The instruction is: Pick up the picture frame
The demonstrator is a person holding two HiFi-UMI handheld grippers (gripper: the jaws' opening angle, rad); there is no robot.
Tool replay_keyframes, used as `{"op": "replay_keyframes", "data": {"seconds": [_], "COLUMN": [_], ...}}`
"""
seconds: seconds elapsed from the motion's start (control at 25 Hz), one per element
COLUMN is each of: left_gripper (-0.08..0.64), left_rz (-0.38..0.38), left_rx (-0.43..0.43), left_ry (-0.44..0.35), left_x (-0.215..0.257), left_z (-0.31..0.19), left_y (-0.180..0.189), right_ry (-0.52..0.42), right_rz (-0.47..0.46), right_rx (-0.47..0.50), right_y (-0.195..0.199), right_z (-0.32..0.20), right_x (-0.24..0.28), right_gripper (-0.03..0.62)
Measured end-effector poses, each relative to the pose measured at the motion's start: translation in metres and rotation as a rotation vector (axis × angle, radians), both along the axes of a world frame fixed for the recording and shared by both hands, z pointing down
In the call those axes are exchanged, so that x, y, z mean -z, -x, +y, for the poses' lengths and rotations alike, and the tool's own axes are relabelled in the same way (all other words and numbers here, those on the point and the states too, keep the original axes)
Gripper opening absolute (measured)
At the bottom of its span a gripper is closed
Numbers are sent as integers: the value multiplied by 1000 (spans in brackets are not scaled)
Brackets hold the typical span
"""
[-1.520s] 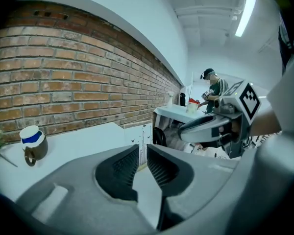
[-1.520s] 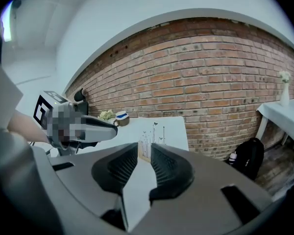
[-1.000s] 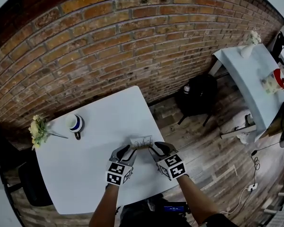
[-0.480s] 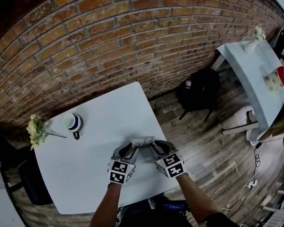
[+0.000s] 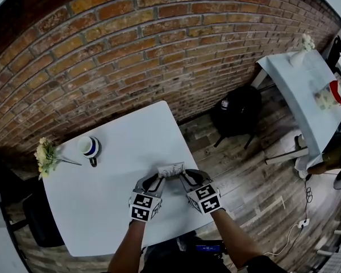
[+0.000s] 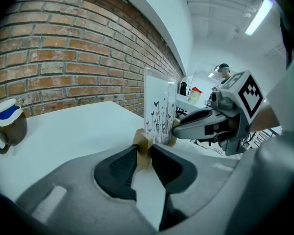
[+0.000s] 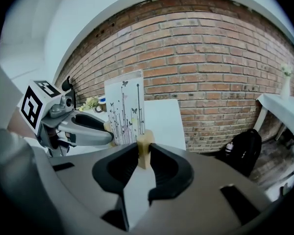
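A small picture frame (image 5: 170, 170) with a white butterfly print stands upright on the white table (image 5: 119, 152), near its right front edge, on light wooden feet. My left gripper (image 5: 157, 179) is at the frame's left end. Its jaws are closing, with the wooden foot (image 6: 143, 145) between them and both pads touching it. My right gripper (image 5: 184, 177) is at the right end. It is closing too, on the other foot (image 7: 144, 147), which is pinched between its pads. In each gripper view the opposite gripper shows across the print (image 7: 125, 110).
A blue-and-white mug (image 5: 90, 148) and a small bunch of flowers (image 5: 45, 156) sit at the table's far left. A brick wall runs behind. A black bag (image 5: 237, 112) lies on the wooden floor at the right, and a second white table (image 5: 304, 95) stands beyond it.
Both pairs of jaws have narrowed onto the frame's wooden feet. The hands and the frame stay where they were.
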State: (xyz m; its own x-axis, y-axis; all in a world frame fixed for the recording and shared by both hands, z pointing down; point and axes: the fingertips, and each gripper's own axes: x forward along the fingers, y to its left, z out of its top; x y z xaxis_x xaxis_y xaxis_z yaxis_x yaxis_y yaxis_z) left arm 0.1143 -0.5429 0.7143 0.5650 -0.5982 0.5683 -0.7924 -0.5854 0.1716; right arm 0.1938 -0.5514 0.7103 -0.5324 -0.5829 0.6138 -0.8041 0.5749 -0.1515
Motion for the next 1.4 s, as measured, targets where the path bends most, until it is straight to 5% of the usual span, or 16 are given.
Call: {"op": "replay_keyframes", "data": {"seconds": [0.6, 1.4], "left_gripper": [95, 89], "left_rz": [13, 4], "left_rx": [27, 65], "left_ry": [-117, -129], "left_x": [87, 103], "left_z": [44, 92], "left_y": [-10, -26], "right_ry": [-77, -75], "right_rz": [-46, -64], "right_rx": [27, 24], "right_y": [-12, -29], "right_z": [43, 94], "right_x": [84, 100], "right_gripper": [81, 77]}}
